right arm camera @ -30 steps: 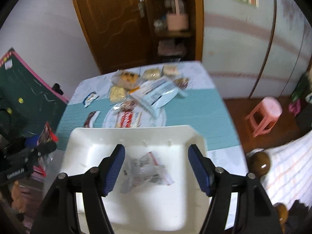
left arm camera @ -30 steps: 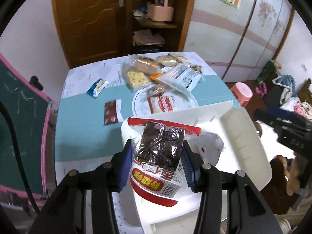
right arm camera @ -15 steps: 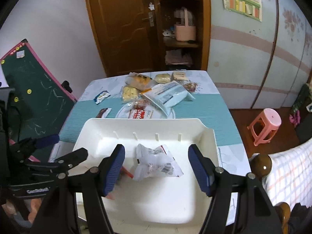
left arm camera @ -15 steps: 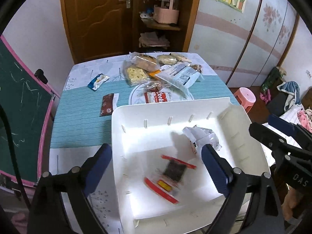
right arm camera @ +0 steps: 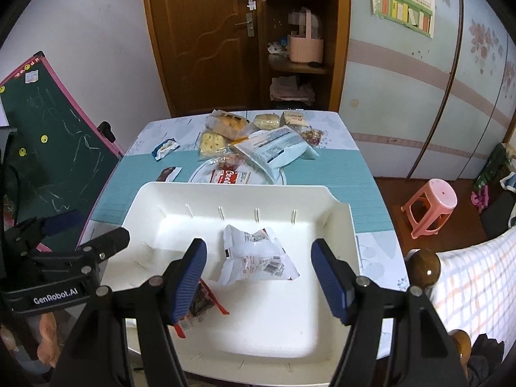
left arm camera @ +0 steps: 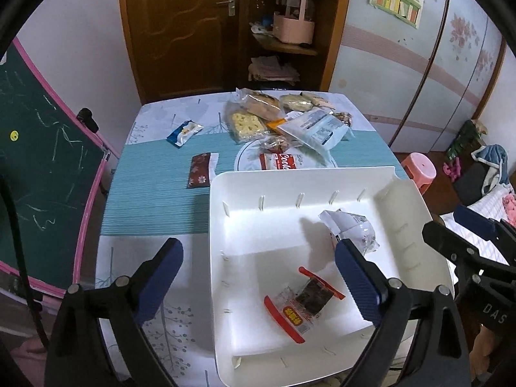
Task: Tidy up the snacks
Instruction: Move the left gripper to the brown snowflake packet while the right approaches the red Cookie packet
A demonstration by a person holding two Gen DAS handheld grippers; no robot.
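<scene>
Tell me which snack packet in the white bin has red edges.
The dark-filled packet with red edges, lying at the near side of the white bin. The other packet there, the crumpled white one, sits farther back and is mostly white.

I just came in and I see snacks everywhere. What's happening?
A person is sorting snacks with a gripper in each hand. Two packets already lie in the white bin: a red-edged packet and a crinkly white packet. The left gripper has just been opening, with nothing between its jaws, and the right gripper is open too. More snacks wait on the table.
</scene>
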